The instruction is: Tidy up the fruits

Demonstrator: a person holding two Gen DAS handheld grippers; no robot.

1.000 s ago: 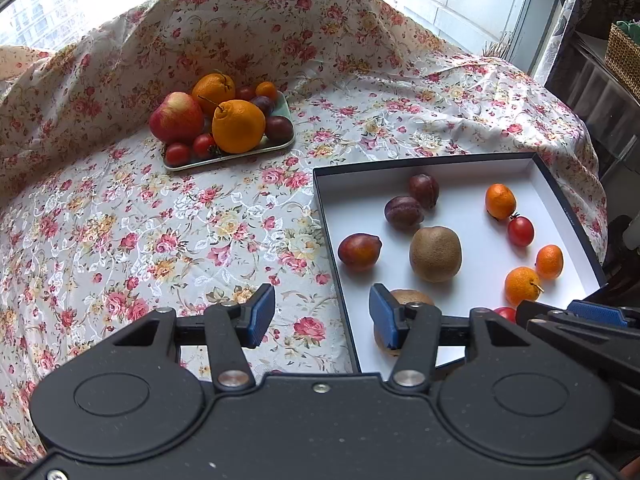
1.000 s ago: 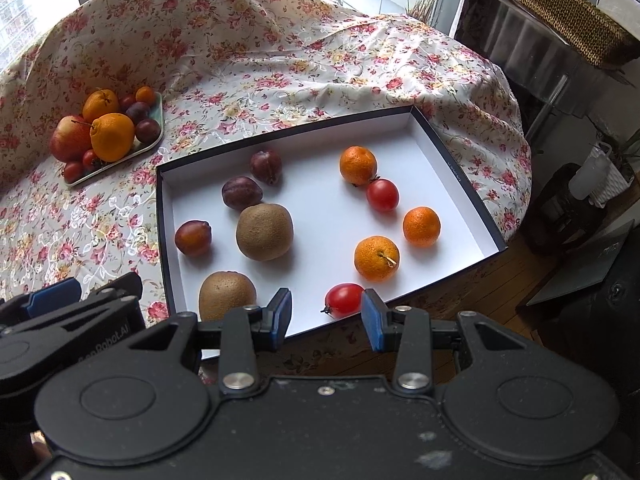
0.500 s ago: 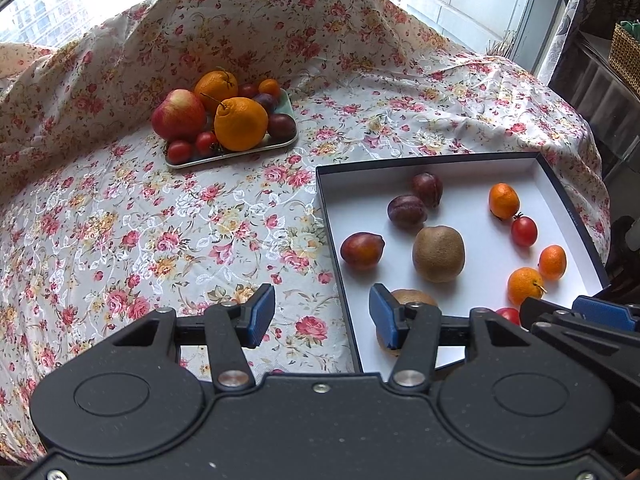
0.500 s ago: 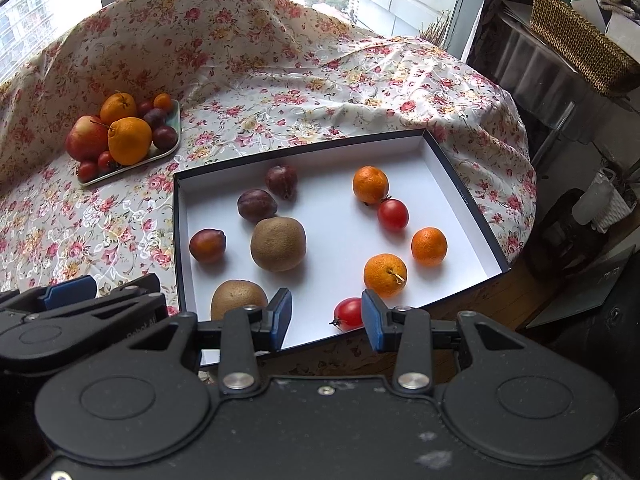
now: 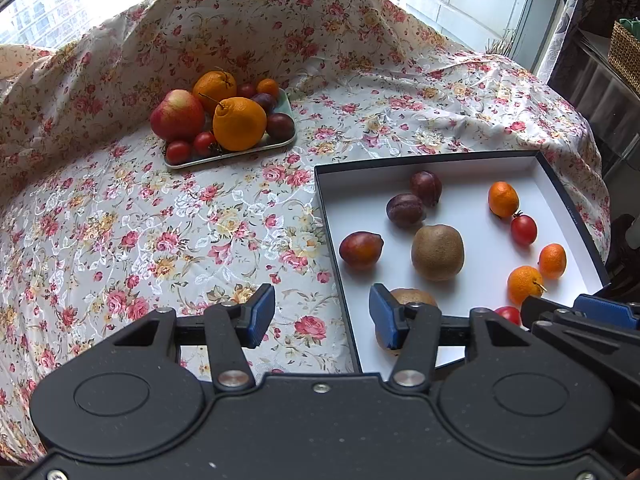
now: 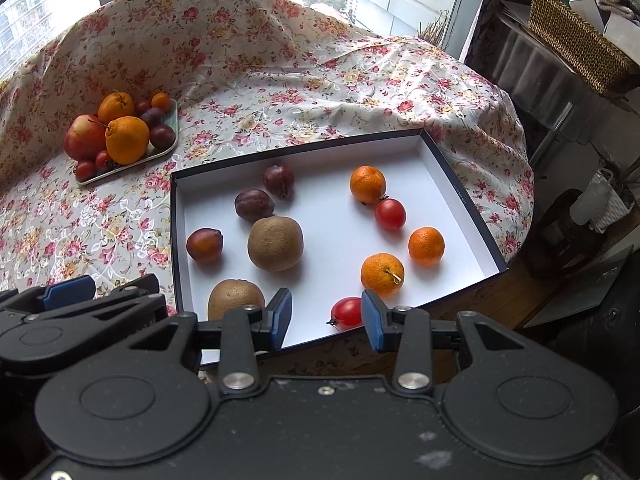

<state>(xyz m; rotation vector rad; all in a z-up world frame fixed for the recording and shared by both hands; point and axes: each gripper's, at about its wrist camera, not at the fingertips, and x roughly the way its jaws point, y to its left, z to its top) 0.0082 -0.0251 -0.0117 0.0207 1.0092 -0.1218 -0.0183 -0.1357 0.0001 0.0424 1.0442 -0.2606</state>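
Here, both claws (image 5: 322, 316) (image 6: 326, 322) agape, empty.

Loose fruits (image 6: 275, 243) in box (image 6: 460, 196), heaped tray (image 6: 170, 146)

My left matte black plastic gripper (image 5: 322, 316) carries blue rubber pads (image 5: 261, 317) on slim fingers, silver rivets and round moulded discs. My right matte black plastic gripper (image 6: 326, 316) matches it, dusted with pale specks.
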